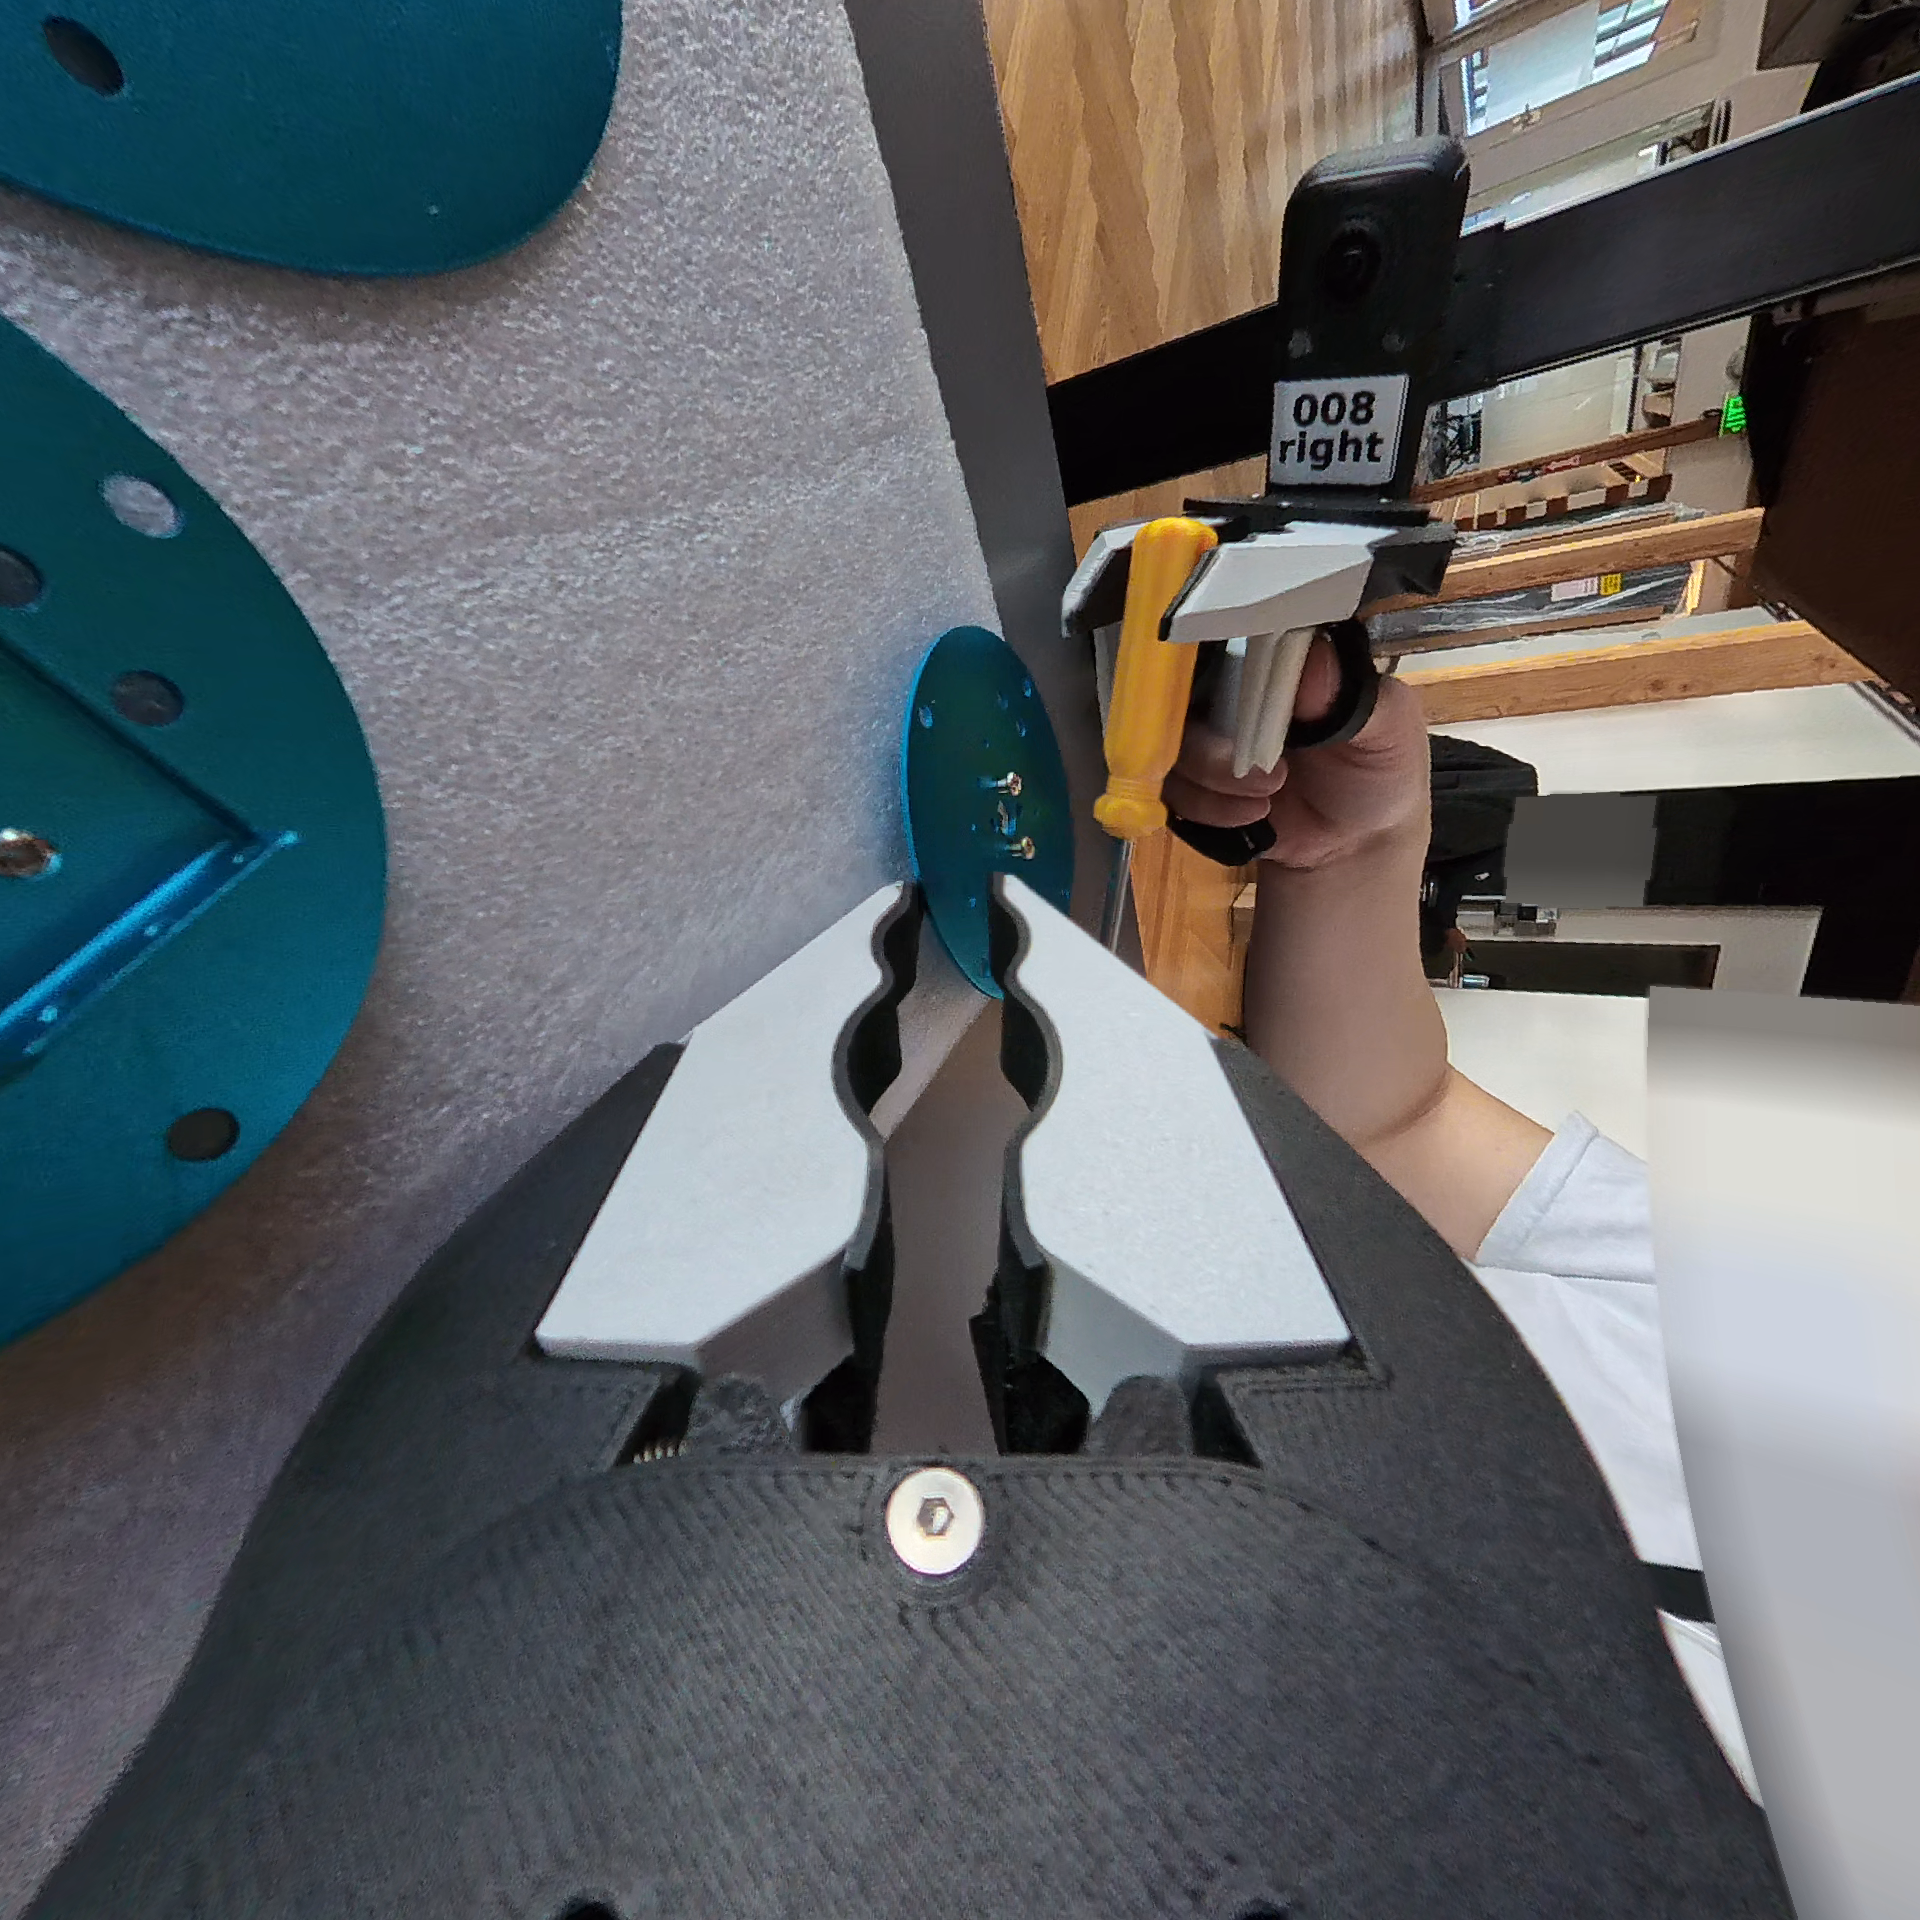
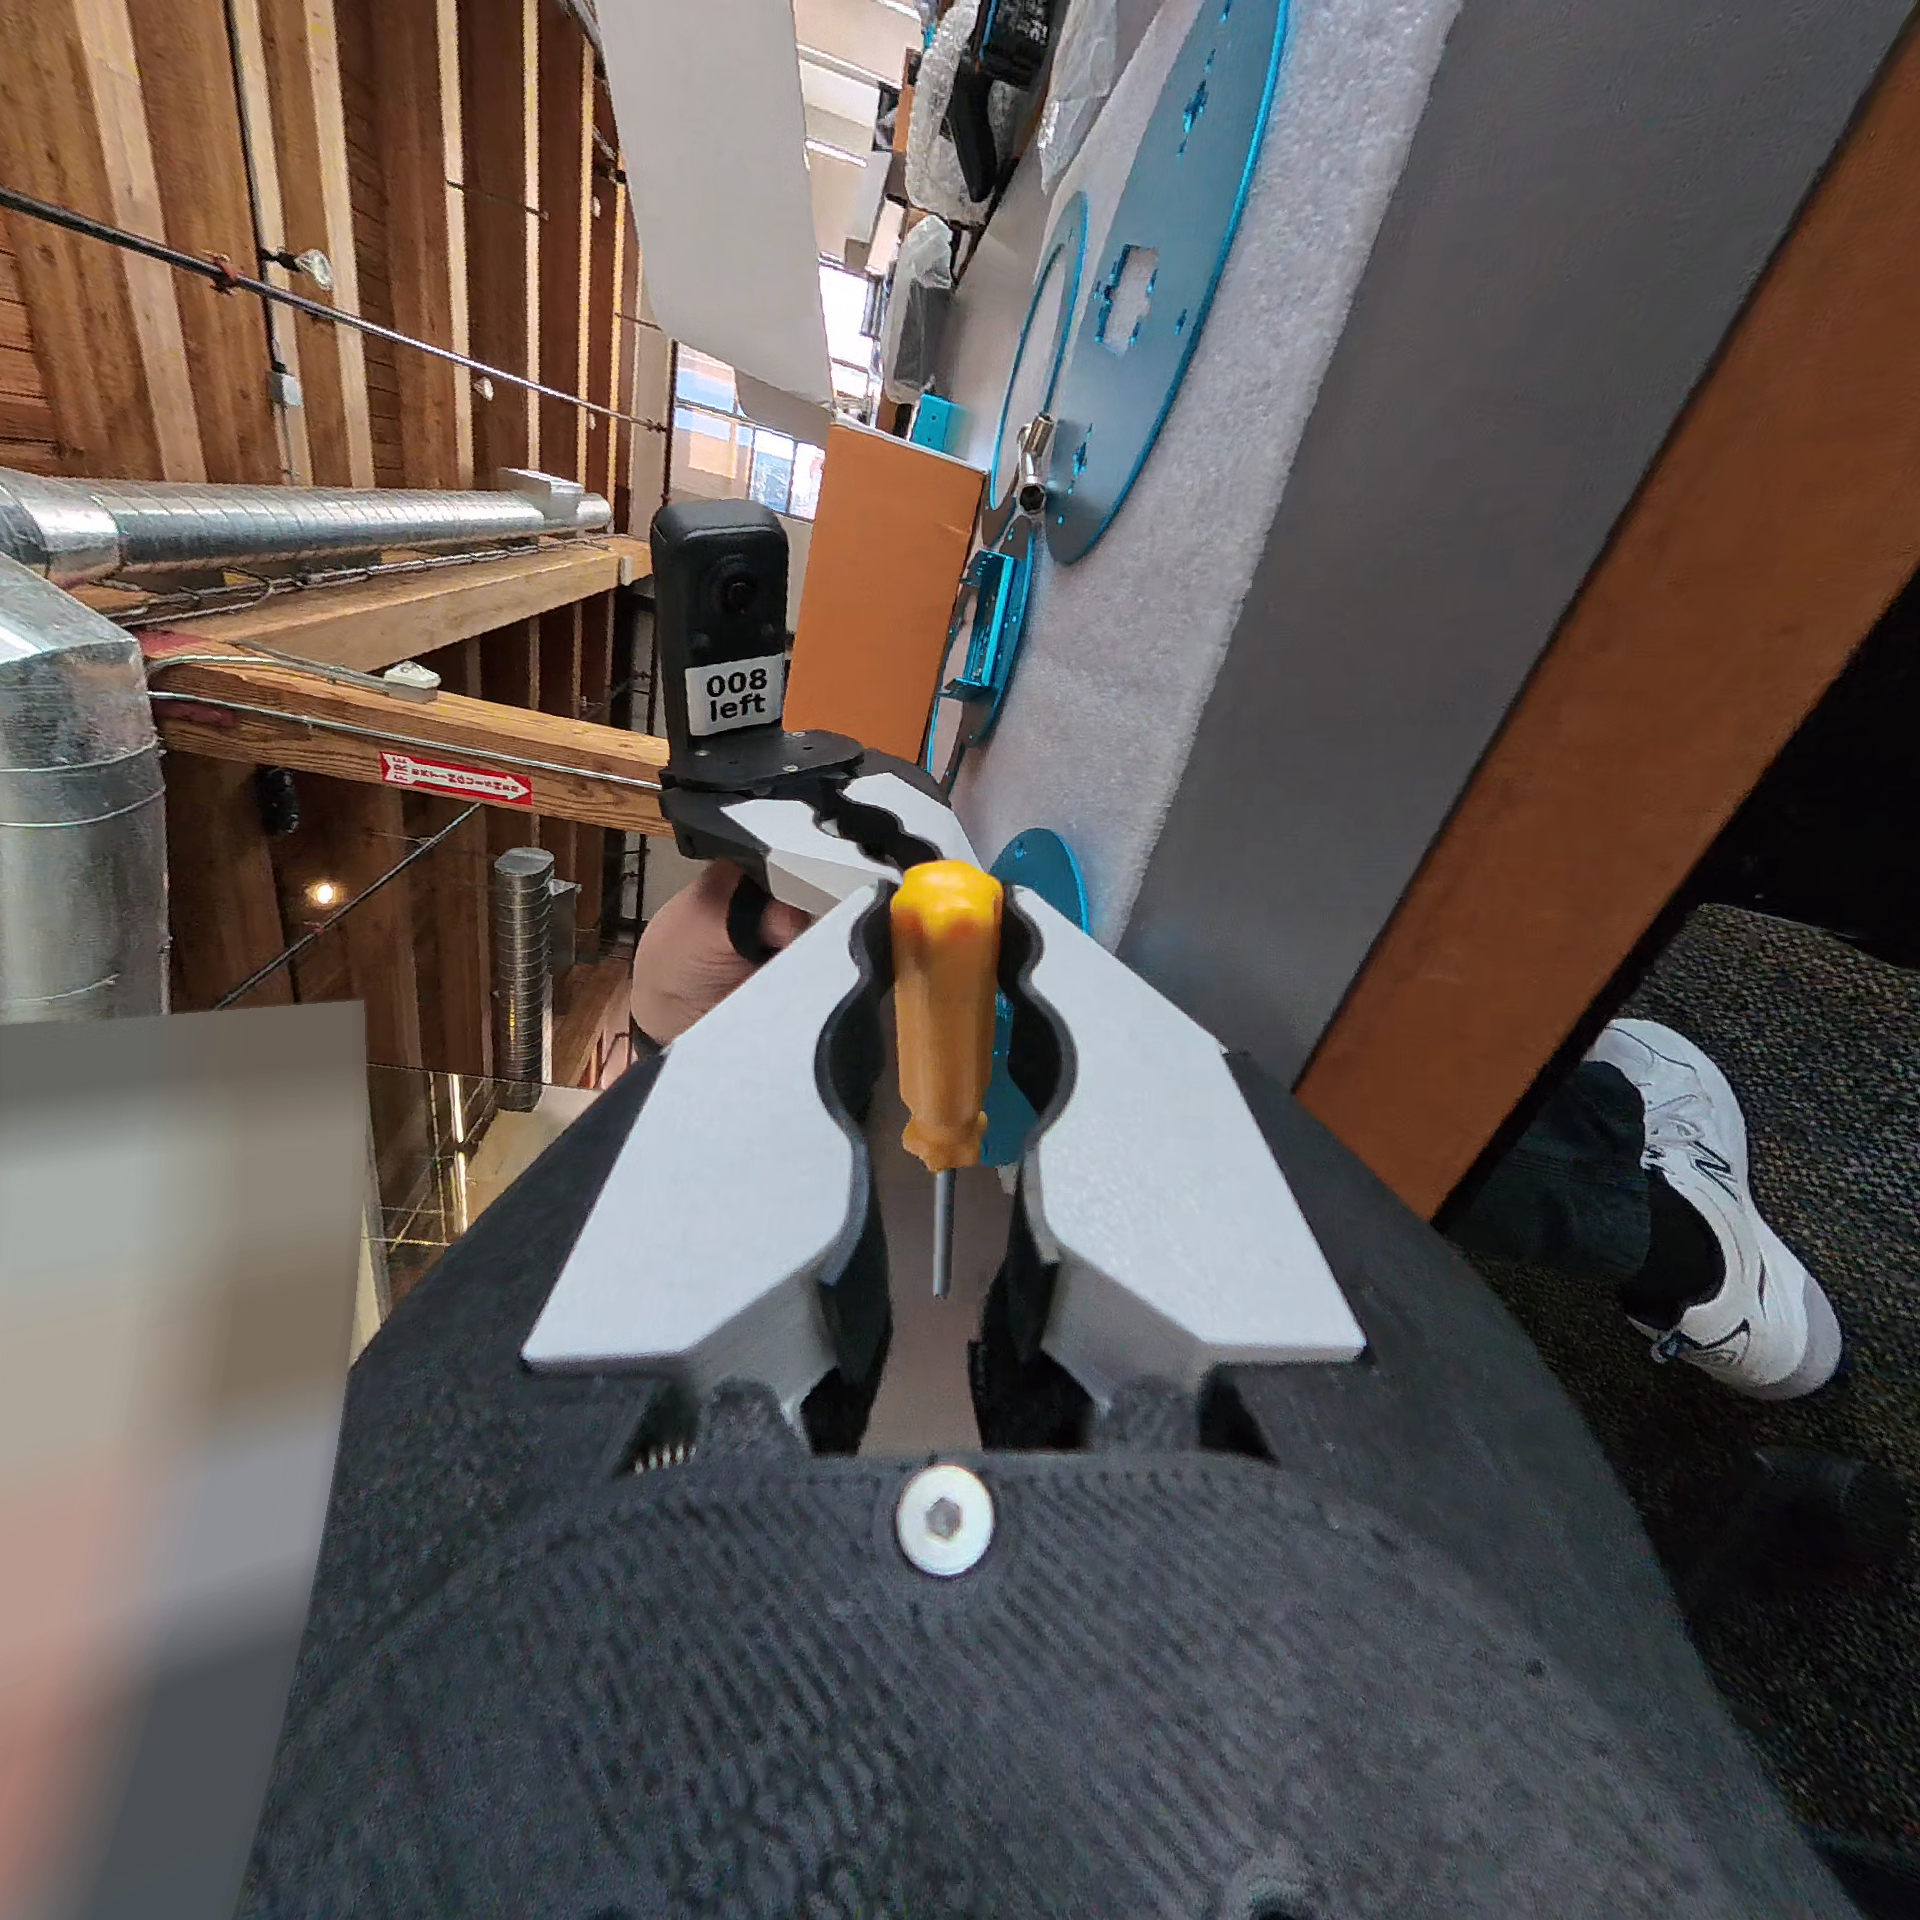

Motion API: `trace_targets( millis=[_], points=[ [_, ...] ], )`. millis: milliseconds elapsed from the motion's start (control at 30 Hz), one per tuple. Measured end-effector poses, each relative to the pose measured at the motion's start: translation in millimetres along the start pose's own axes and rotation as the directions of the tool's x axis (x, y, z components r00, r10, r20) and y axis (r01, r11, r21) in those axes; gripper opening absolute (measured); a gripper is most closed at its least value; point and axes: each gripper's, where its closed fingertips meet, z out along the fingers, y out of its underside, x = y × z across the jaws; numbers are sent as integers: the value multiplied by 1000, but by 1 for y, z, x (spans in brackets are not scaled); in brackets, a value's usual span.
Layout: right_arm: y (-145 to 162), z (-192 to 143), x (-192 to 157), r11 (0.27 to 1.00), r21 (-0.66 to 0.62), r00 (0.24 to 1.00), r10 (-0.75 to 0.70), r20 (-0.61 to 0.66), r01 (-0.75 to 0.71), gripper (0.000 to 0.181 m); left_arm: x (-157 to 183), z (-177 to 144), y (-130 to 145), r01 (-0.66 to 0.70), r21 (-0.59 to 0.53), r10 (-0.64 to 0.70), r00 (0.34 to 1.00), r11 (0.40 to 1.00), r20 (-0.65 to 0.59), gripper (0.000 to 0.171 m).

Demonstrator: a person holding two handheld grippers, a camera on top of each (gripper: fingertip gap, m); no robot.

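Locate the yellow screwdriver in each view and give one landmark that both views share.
Left wrist view: the screwdriver is right of centre, held in the right gripper, shaft pointing down.
Right wrist view: screwdriver at centre, between the gripper's own fingers.
Shared landmark: the small blue disc on the white foam, at the left gripper's tips.

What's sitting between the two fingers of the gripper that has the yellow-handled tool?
A yellow-handled screwdriver, clamped by its handle in the right gripper, with its thin metal shaft pointing back toward the camera. The right wrist view shows this best.
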Motion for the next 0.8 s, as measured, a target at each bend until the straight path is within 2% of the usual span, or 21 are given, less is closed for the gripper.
trace_targets(
  millis=[67,167,267,467,533,633,700,800],
  points=[
    [1,-1,0,1000,2,1000,3,5,-3,17,0,2,-3,-4,11,4,1000,1000,-6,4],
    [1,-2,0,1000,-4,1000,-12,-3,12,17,7,4,-7,-32,21,32,999,999,-40,2],
    [-2,-6,-9,1000,17,999,-3,40,3,17,19,-6,-11,-49,32,51,996,998,-78,0],
    [-16,-6,-43,993,86,990,-86,114,76,17,20,-48,-22,-181,35,174,972,983,156,0],
    [-30,-6,-63,970,185,971,-187,148,159,17,16,-61,-24,-238,8,226,930,971,291,0],
    [-47,-7,-77,891,336,934,-349,76,306,17,10,-76,-22,-349,-67,336,805,935,490,0],
    [-50,-8,-80,830,405,906,-423,6,385,17,15,-74,-19,-426,-115,417,732,897,538,0],
    [-44,-6,-86,763,440,861,-506,-50,474,17,22,-69,-14,-524,-203,528,602,827,598,0]
  ],
)
